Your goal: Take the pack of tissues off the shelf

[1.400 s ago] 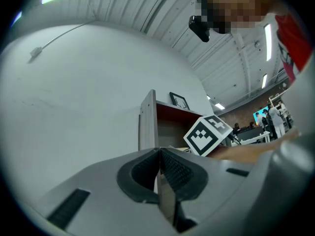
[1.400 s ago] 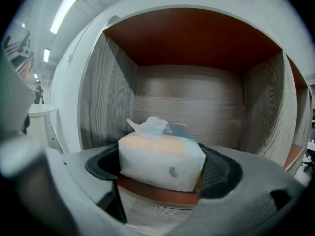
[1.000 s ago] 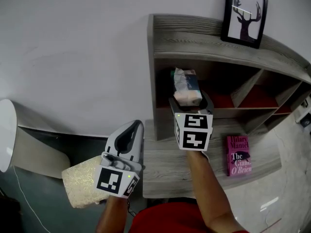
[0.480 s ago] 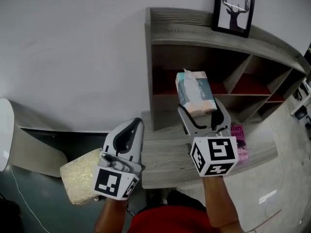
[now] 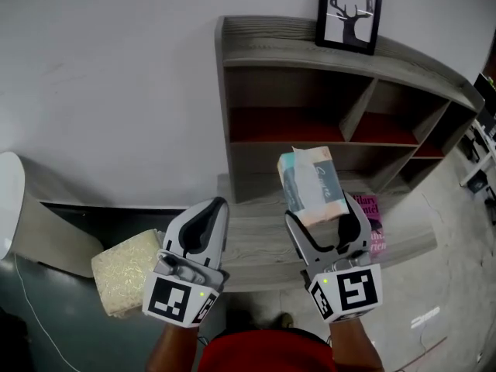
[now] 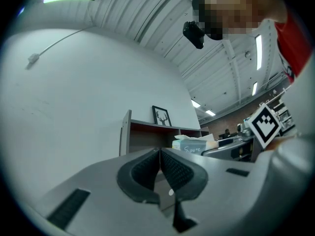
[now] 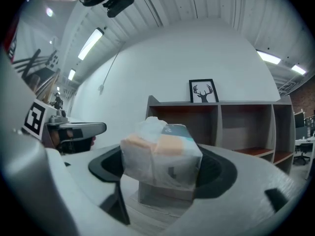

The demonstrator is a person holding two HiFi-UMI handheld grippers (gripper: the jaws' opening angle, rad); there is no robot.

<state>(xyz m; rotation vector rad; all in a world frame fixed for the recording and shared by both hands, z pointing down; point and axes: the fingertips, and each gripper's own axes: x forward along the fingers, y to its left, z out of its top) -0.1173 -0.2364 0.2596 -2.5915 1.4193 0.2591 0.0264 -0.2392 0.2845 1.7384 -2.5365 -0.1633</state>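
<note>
As right gripper [image 5: 325, 217] fingers [image 5: 295, 232] clamp tissue pack [image 5: 311, 184], long axis seemingly toward shelf [image 5: 310, 53]; left gripper [image 5: 213, 204] closed.

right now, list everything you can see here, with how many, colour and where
shelf unit: one, grey wood with red inside, ahead at the upper right
framed deer picture: one, black frame, standing on top of the shelf unit
desk top: one, grey wood, in front of the shelf unit
book: one, pink, lying on the desk top, partly hidden
textured block: one, cream, low at the left beside the desk top
rounded object: one, white, at the left edge, cut off
pack of tissues: one, teal and peach, out of the shelf unit, above the desk top
left gripper: one, grey, jaws together, empty
right gripper: one, grey, clamped on the pack of tissues
</note>
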